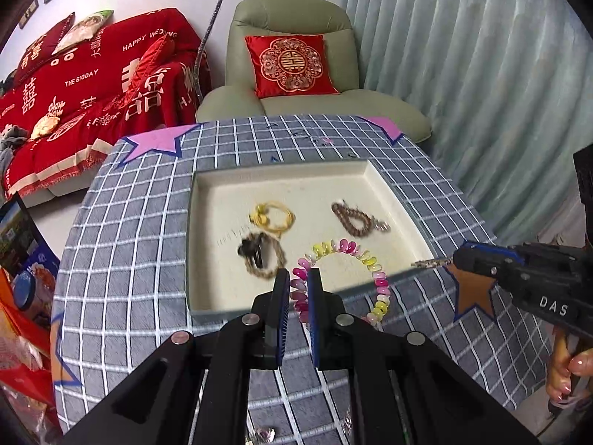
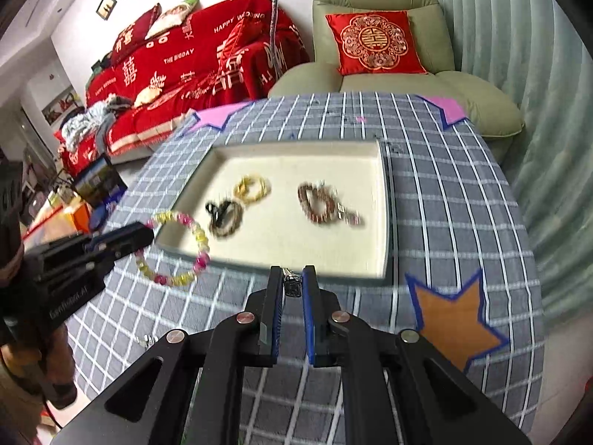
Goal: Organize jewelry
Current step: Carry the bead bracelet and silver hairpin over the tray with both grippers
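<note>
A cream-lined tray (image 1: 207, 193) (image 2: 381, 185) lies on the checked tablecloth. In it lie a yellow cord bracelet (image 1: 273, 216) (image 2: 252, 187), a dark braided bracelet (image 1: 259, 254) (image 2: 224, 218) and a brown bead bracelet (image 1: 356, 218) (image 2: 322, 204). My left gripper (image 1: 298, 278) (image 2: 142, 235) is shut on a pink-and-yellow bead bracelet (image 1: 348, 250) (image 2: 200, 239), held over the tray's near edge. My right gripper (image 2: 292, 274) (image 1: 450, 259) is shut on a small silver piece (image 2: 292, 284) (image 1: 431, 263) at the tray's near right rim.
An orange paper star (image 2: 454, 319) (image 1: 474, 289) lies on the cloth right of the tray; pink stars (image 1: 159, 141) (image 2: 218, 116) mark the far corners. Small loose metal pieces (image 1: 265, 434) (image 2: 144, 339) lie near the table's front edge. A green armchair (image 1: 296, 74) stands behind.
</note>
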`<state>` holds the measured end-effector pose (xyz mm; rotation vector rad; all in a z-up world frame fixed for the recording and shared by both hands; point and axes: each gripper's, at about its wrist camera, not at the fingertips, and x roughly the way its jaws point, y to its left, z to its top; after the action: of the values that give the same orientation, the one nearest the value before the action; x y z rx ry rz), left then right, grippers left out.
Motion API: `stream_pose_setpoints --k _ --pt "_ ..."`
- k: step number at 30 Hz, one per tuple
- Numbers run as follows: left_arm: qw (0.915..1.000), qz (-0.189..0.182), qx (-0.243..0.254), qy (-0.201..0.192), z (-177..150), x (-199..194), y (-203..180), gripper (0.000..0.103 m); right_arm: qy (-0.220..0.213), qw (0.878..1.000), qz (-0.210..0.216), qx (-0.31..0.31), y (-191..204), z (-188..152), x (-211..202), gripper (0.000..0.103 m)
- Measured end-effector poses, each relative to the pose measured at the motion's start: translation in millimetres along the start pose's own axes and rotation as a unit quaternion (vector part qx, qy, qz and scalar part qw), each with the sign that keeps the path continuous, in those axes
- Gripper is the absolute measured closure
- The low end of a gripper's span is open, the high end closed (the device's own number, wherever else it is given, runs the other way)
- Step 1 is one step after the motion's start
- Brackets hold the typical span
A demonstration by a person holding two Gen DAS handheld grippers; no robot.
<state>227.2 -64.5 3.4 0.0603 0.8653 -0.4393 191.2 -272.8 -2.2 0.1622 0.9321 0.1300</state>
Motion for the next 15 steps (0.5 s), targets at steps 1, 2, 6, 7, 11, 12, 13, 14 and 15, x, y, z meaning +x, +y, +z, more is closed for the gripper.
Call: stream_pose_setpoints --k 1,2,6,7,11,12,13,14,15 --pt "1.0000 -0.001 -0.003 0.002 5 4 1 0.085 -0.001 1.000 0.000 0.000 0 5 3 0.092" --pt "1.0000 0.001 -0.005 0.004 9 9 2 0.085 -0.002 1.000 -0.001 -0.001 0 13 8 0.092" --pt "0.9999 0.008 -0.009 0.011 24 31 3 0.085 0.000 1.000 -0.004 -0.001 -5 31 29 0.092" --pt "0.9998 0.008 -0.011 0.013 28 39 3 0.085 0.001 1.000 -0.004 0.002 -6 34 35 0.092" --pt "0.9996 0.010 -0.013 0.024 38 65 1 0.085 0.001 1.000 -0.006 0.019 -20 49 58 0.092" --pt "0.9995 0.012 -0.013 0.028 40 73 0 0.085 0.001 1.000 -0.007 0.022 -23 52 63 0.092" --pt "0.9993 0.013 -0.014 0.032 41 80 -1 0.085 0.000 1.000 -0.009 0.026 -26 56 68 0.092" --pt "0.9992 0.014 -0.014 0.035 42 86 -2 0.085 -0.001 1.000 -0.010 0.030 -29 58 72 0.092" --pt "0.9990 0.014 -0.014 0.039 42 92 -3 0.085 -0.002 0.999 -0.010 0.034 -32 60 76 0.092"
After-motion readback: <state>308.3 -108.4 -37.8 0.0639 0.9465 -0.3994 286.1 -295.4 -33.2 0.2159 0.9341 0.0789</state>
